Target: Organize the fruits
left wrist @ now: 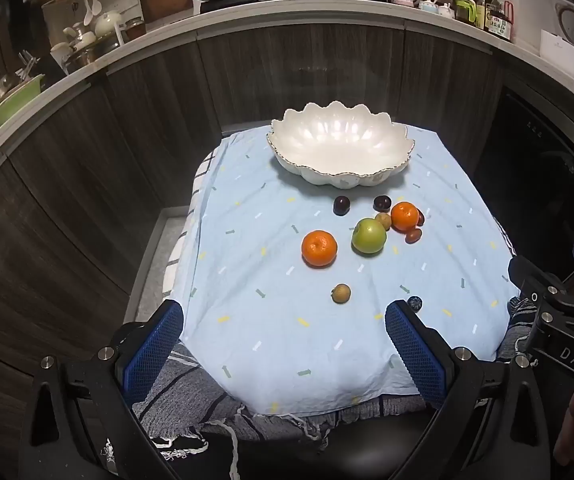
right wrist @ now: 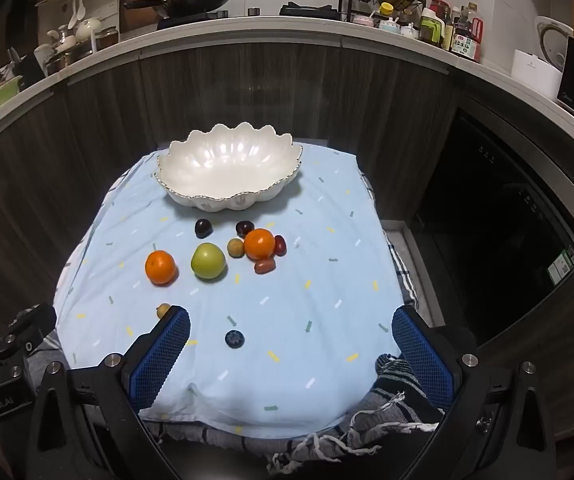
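Nothing has been sorted yet: the scalloped white bowl sits empty at the far side of the blue-clothed surface, and every fruit lies loose in front of it. Both the left gripper and the right gripper hover at the near edge with fingers spread wide, grasping nothing. The blueberry lies nearest the right gripper; a small, round fruit, it likely calls for a careful, centred pinch before the carry to the bowl.

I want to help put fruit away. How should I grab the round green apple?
Grip the round green apple across its widest middle, coming from above and the near side. A small tan fruit sits close on its far right, so keep the pads off that side.
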A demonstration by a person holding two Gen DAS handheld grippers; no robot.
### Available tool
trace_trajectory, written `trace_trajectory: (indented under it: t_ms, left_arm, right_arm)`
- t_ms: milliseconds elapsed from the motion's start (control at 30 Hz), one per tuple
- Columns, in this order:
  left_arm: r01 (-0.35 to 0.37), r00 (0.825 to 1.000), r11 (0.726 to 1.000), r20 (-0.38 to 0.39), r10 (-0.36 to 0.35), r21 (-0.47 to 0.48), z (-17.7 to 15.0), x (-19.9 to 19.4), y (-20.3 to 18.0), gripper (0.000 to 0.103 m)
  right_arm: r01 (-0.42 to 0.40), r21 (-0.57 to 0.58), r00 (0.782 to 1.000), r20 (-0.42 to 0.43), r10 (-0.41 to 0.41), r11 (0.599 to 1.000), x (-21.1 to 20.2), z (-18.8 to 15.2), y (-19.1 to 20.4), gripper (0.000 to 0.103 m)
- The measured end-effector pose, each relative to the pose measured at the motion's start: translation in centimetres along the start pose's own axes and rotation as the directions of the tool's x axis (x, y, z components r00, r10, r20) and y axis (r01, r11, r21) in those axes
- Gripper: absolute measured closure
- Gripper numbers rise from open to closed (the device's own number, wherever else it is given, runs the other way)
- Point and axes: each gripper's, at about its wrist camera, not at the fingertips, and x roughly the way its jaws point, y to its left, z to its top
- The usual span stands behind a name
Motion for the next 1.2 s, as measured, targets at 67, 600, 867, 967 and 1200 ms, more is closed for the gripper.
trace_trajectory:
  t_ms: [67, 600, 867, 967, 1200]
  left_arm:
    - [-0.003, 1.000, 1.000, 0.001, 0.003, 0.002, 0.00, 0.00, -0.01, 0.000]
    - [-0.002, 1.000, 1.000, -0.001, 0.002, 0.001, 0.00, -0.09, 0.00, 0.000]
    - [-0.001, 1.000, 1.000, -0.004, 0.001, 0.000, 0.08, 0.08, -0.24, 0.000]
    - [0.000, 1.000, 1.000, -0.005, 0.000, 0.000, 0.08, 0.09, -0.21, 0.000]
    - [-0.001, 1.000, 1.000, 0.000, 0.001, 0.001, -0.17, 0.15, -0.34, 0.000]
  right_arm:
    - [0.001, 0.000, 1.000, 0.000, -0.001, 1.000, 0.00, 0.00, 0.01, 0.001]
    - [-0.004, 0.005, 1.000, 0.003, 0.004, 1.000, -0.14, 0.05, -0.08, 0.001]
    - [-0.005, 0.005, 1.000, 0.004, 0.005, 1.000, -0.11, 0.01, -0.11, 0.001]
    - [-0.005, 0.005, 1.000, 0.004, 0.005, 1.000, -0.10, -0.01, -0.12, 0.001]
    - [-0.003, 0.006, 1.000, 0.011, 0.003, 1.000, -0.47, -0.02, -0.16, 0.001]
